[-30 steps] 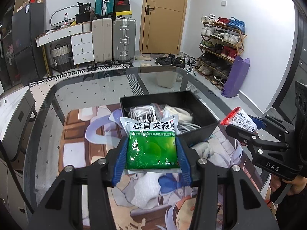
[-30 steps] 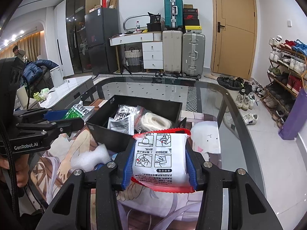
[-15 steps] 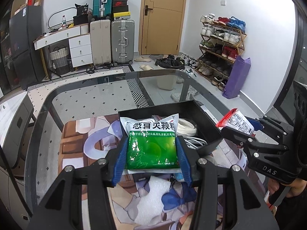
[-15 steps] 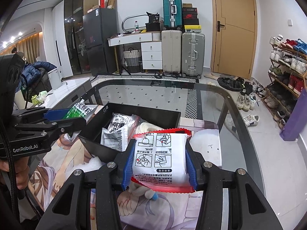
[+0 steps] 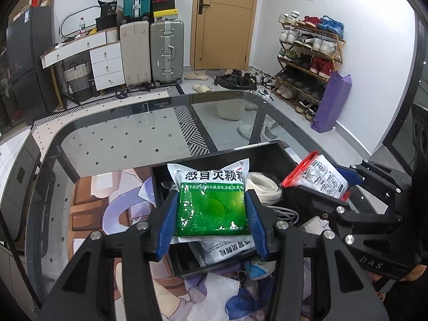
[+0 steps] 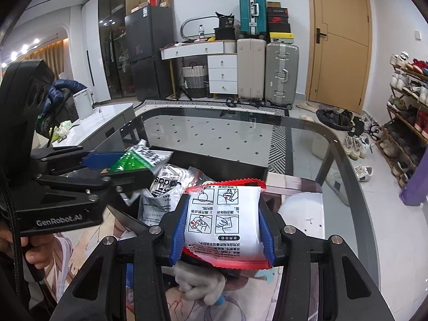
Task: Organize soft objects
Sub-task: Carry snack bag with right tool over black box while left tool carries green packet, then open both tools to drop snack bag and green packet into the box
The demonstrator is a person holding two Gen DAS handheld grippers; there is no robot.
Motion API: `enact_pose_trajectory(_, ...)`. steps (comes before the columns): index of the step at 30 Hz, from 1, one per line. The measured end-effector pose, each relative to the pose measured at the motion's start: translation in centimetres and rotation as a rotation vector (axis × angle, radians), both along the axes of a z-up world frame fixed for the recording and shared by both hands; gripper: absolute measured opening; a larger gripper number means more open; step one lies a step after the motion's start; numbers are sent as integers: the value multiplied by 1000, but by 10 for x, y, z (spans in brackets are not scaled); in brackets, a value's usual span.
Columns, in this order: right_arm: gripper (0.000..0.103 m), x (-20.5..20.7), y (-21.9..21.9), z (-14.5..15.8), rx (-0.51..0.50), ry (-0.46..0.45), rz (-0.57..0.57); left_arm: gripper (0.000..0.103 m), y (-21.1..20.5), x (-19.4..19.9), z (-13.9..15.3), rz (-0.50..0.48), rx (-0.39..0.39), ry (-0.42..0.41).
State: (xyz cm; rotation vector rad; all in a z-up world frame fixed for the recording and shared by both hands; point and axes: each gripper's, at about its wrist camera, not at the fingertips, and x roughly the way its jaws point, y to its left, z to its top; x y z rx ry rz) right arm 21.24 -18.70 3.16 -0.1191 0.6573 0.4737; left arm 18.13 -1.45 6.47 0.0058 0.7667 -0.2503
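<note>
My left gripper [image 5: 212, 214] is shut on a green and white sachet pack [image 5: 211, 203], held above the black box [image 5: 270, 151]. My right gripper [image 6: 222, 222] is shut on a white pack with red edges [image 6: 223, 214], also over the box [image 6: 227, 161]. In the left wrist view the right gripper's pack [image 5: 318, 174] hangs at the box's right side. In the right wrist view the left gripper's green pack [image 6: 136, 157] hovers over the box's left part. Inside the box lie a white printed bag [image 6: 163, 192], a coil of white rope [image 5: 263, 187] and another white sachet [image 5: 227, 248].
The box stands on a printed mat [image 5: 107, 208] on a glass table [image 5: 120, 139]. A white plush toy [image 6: 203, 281] and a foam sheet [image 5: 214, 294] lie on the mat near me. A white cap-like thing [image 6: 302, 214] sits right of the box. A hand [image 6: 34, 251] holds the left gripper.
Both grippers have moved forward over the black box with their packs still held. The box now sits lower and closer in both views.
</note>
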Motion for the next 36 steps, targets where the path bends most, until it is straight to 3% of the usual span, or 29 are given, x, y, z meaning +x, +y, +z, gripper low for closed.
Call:
enact_pose_trajectory(32,47,57,38,-36,-127,40,117,48,-4,29,-17,-27,-6,49)
enact_pose_trajectory(36,57,53,38,-35,-141,33,123,48,-5,28,-17,-27,-7,49)
